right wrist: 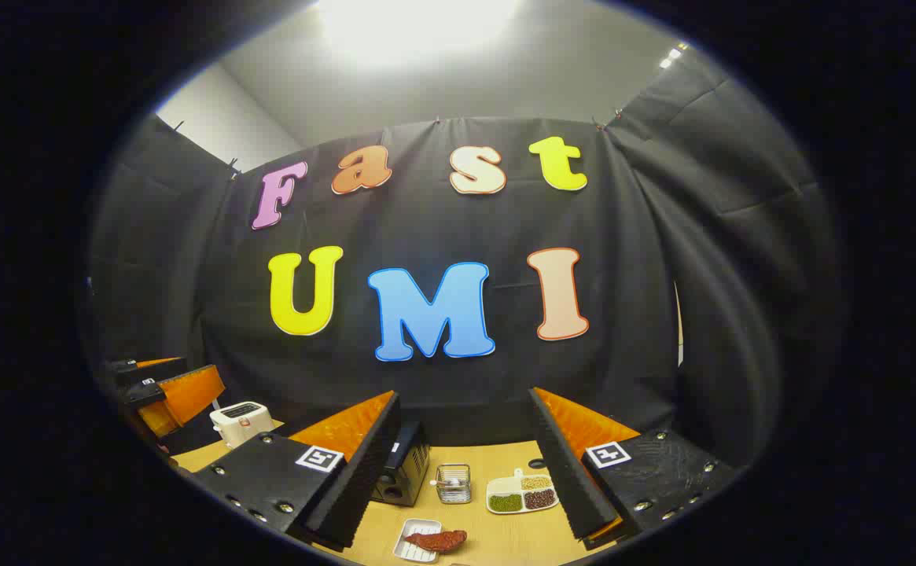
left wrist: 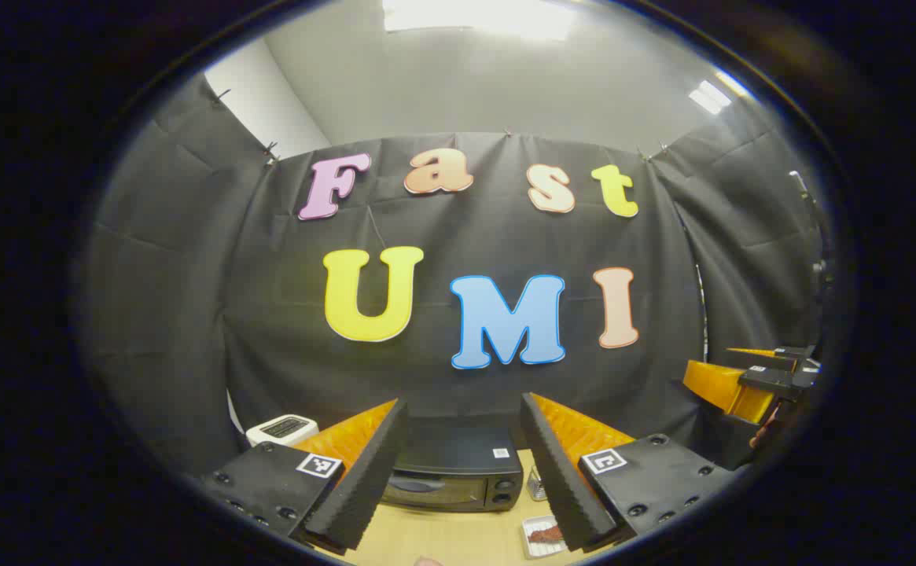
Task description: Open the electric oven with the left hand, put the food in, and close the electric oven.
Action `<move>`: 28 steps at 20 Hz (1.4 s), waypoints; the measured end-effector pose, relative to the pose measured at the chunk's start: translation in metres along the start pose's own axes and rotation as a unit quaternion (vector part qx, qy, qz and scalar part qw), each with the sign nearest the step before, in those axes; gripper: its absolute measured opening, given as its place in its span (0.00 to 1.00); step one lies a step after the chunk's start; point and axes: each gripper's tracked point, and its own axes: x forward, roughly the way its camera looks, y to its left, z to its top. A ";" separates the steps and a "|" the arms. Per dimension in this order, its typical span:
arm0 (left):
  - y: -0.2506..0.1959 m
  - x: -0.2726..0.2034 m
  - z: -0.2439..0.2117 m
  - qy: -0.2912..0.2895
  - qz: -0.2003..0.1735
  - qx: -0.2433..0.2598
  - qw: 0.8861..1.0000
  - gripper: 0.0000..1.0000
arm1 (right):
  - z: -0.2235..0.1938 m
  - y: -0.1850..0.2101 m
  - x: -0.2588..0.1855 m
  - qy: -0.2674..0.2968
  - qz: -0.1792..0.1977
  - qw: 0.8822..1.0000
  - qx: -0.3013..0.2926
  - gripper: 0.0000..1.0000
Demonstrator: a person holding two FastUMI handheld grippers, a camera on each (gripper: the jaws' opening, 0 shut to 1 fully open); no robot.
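in the left gripper view, the left claw [left wrist: 458,472] stands spread at the bottom of the frame, nothing between its fingers. between those fingers, farther off at bottom centre, the oven [left wrist: 458,472] sits on the bench [left wrist: 442,538] with its door shut. a small wire basket [left wrist: 536,485] stands just right of the oven, and nearer, at the bottom right of centre, a white tray [left wrist: 535,542] carries the food [left wrist: 546,534], partly hidden by the right finger. a white toaster [left wrist: 282,429] sits at the lower left, beyond the left finger. the right claw [left wrist: 764,377] shows at the right edge of the frame; i cannot tell its state there. in the right gripper view, the right claw [right wrist: 461,472] is spread and empty at the bottom. the tray [right wrist: 414,542] with the food [right wrist: 435,540] lies at the bottom centre, nearest. beyond it stand the basket [right wrist: 453,483], a divided dish [right wrist: 522,494] of beans to its right, and the oven [right wrist: 402,470] to its left, partly behind the left finger. the toaster [right wrist: 240,421] sits farther left, the left claw [right wrist: 155,385] at the left edge.
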 end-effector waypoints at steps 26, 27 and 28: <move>0.043 0.062 -0.076 0.051 -0.036 -0.027 0.998 0.99 | -0.015 0.035 0.009 0.018 -0.020 1.000 0.016 0.98; 0.041 0.068 -0.091 0.068 -0.037 -0.029 0.997 0.99 | -0.018 0.030 0.009 0.022 -0.021 0.999 0.020 0.98; 0.041 0.075 -0.105 0.082 -0.037 -0.030 0.995 0.95 | -0.021 0.026 0.010 0.026 -0.022 0.999 0.023 0.98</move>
